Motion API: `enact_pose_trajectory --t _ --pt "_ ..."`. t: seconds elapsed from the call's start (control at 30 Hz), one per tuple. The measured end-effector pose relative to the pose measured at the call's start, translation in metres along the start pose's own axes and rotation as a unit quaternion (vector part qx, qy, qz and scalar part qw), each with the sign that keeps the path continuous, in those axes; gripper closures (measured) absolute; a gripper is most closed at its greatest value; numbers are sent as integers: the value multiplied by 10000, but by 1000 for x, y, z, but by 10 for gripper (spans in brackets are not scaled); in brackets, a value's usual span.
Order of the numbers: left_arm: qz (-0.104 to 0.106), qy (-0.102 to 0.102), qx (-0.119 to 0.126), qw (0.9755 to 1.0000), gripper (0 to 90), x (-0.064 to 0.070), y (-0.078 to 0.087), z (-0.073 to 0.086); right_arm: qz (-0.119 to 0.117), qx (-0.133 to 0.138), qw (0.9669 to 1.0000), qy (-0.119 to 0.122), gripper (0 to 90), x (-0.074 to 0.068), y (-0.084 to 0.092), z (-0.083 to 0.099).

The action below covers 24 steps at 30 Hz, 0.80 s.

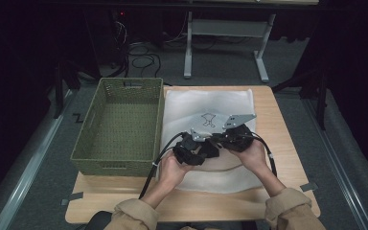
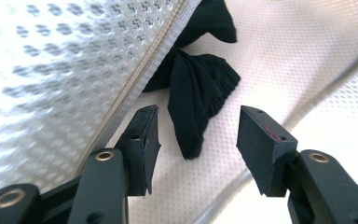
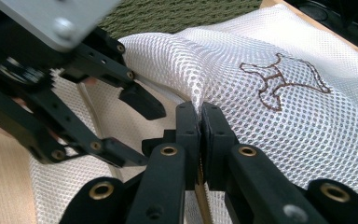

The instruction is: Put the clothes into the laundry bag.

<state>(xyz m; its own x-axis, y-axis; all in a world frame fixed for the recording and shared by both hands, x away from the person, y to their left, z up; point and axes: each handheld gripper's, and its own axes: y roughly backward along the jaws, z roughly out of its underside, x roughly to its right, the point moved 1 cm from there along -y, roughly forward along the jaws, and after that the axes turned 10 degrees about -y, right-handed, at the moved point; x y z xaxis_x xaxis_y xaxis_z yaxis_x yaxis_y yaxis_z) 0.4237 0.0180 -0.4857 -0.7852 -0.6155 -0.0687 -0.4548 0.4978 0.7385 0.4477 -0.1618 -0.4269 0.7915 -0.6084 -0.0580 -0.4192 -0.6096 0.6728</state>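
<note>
Scene: a person is working at a wooden table [image 1: 287,143], a white mesh laundry bag [image 1: 211,103] lying across it, a green woven basket [image 1: 120,122] sitting just left of the bag.

Right gripper [image 3: 200,116]: jaws pressing fully together, pinching a fold of the mesh near the bag's opening and holding that edge lifted.

Left gripper [image 2: 198,128]: jaws standing about half open with nothing between the pads (reaching into the mouth of the bag, beside the zipper [image 2: 135,79]).

Thing in play: a black sock [image 2: 196,93], lying loose inside the bag on the lower mesh layer, apart from both pads.

Key relation: the sock is sitting straight ahead of the left gripper, between the lines of its two jaws and a little beyond the tips; its long axis is running roughly along the gripper's own reach, the toe end pointing back at the jaws.

Nearer hand: the left, clearly (the right is busy holding the bag open).
</note>
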Motion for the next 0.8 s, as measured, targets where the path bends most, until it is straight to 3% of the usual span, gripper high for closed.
enact_pose_trajectory --t 0.2,0.53,0.8 --pt "191 -70 168 9997 484 1 16 8 -55 -62 9999 -57 876 1 -3 7" --pt "310 15 553 9980 479 -3 37 21 -58 -79 9999 -38 876 -1 -4 10" --pt "346 -52 721 9968 468 -2 54 27 -78 -54 9999 -67 876 0 -6 15"
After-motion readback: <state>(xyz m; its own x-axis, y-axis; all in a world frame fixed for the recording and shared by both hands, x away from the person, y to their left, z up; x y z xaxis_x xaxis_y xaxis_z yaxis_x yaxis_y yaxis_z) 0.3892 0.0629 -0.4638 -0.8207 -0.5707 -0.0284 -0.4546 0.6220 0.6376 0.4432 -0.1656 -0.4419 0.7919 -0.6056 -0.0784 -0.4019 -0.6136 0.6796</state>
